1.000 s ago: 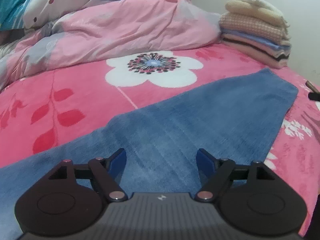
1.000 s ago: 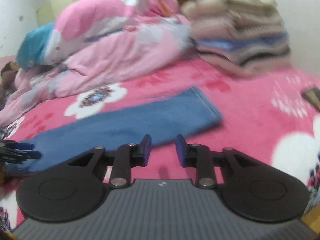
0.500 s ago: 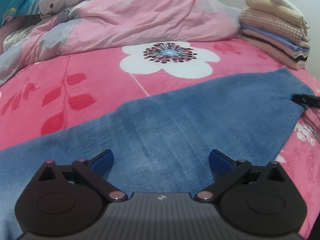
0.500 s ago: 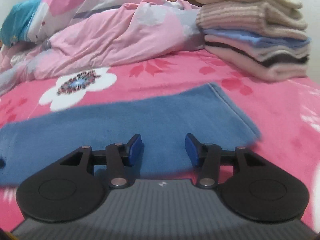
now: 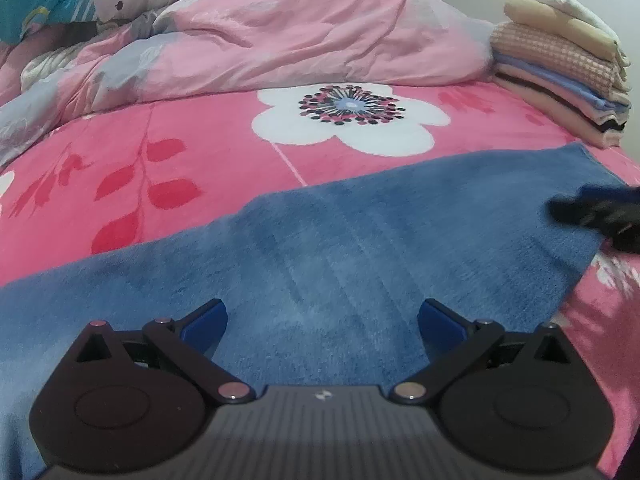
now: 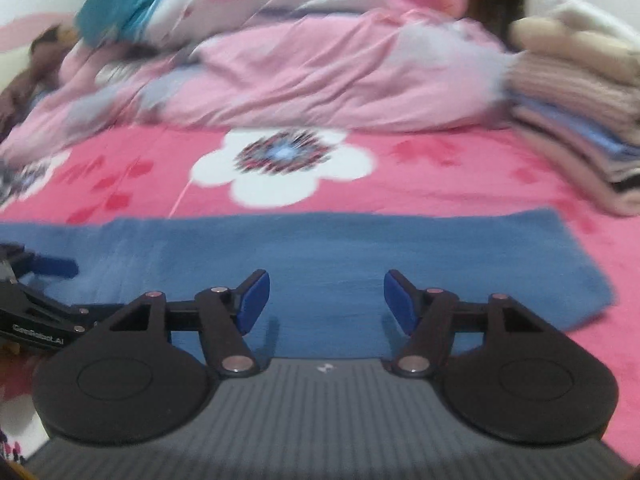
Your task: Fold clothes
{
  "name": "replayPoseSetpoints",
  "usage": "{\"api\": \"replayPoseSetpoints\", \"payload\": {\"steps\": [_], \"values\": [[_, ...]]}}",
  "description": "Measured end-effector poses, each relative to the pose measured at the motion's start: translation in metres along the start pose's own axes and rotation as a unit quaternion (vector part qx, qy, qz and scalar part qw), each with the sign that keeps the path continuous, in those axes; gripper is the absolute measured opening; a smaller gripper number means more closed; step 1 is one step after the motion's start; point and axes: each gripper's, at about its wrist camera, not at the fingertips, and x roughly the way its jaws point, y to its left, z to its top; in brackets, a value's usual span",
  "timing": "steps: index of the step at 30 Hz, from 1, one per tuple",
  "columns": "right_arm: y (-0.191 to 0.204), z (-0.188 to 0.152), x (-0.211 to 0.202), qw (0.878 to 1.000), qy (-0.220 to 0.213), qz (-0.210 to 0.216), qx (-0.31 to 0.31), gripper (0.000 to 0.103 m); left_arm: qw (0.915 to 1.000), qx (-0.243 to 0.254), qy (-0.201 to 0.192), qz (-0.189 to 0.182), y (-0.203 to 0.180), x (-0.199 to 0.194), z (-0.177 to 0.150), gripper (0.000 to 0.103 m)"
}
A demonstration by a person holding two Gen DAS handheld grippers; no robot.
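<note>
The folded stack (image 6: 580,120) and quilt (image 6: 320,72) are motion-blurred in the right wrist view.

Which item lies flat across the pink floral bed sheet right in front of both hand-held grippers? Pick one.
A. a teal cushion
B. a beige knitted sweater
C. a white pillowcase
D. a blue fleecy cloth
D: the blue fleecy cloth is spread flat on the pink floral bed sheet in both wrist views, while the beige and pink garments sit in the folded stack further back by the wall.
</note>
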Motion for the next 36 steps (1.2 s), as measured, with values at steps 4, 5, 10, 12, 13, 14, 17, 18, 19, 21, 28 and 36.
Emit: {"api": "replayPoseSetpoints", "payload": {"steps": [4,5,10,12,13,14,17,18,19,21,28,36], "values": [[0.012,-0.022,0.013,1.0,0.004,-0.009,-0.024,0.074,1.0,0.0,0.002,0.008,-0.003,-0.001,0.0,0.103],[0.014,-0.026,0.008,1.0,0.001,-0.01,-0.028,0.074,1.0,0.001,0.002,0.009,-0.003,-0.001,0.0,0.103],[0.007,-0.04,-0.02,1.0,0.02,-0.006,-0.013,0.081,0.9999,-0.004,0.002,0.011,-0.003,-0.001,0.0,0.103],[0.007,-0.042,-0.029,0.999,0.038,-0.02,-0.009,0.084,1.0,-0.008,0.0,0.003,0.0,-0.005,0.0,0.103],[0.008,-0.042,-0.034,0.999,0.044,-0.029,-0.006,0.084,0.9999,-0.015,-0.004,-0.004,0.005,-0.011,-0.001,0.102],[0.01,-0.04,-0.041,0.999,0.04,-0.035,0.0,0.084,0.9996,-0.022,-0.01,-0.012,0.009,-0.017,-0.001,0.102],[0.019,-0.027,-0.06,1.0,0.003,-0.019,0.013,0.084,0.9976,-0.035,-0.056,-0.022,0.03,-0.05,-0.01,0.102],[0.025,-0.021,-0.061,1.0,-0.01,-0.011,0.014,0.084,0.9967,-0.032,-0.072,-0.02,0.036,-0.06,-0.013,0.102],[0.031,-0.014,-0.062,1.0,-0.02,-0.001,0.016,0.084,0.9959,-0.028,-0.086,-0.011,0.042,-0.067,-0.018,0.102],[0.048,-0.003,-0.052,0.999,-0.026,0.025,0.025,0.084,0.9945,-0.011,-0.101,0.026,0.051,-0.075,-0.029,0.102],[0.117,-0.023,0.007,0.995,0.036,0.055,-0.08,0.083,0.9958,0.027,-0.062,0.062,0.067,-0.066,-0.067,0.087],[0.118,-0.017,-0.037,0.992,0.055,0.074,-0.084,0.081,0.9932,0.034,-0.11,0.016,0.086,-0.112,-0.108,0.087]]}}
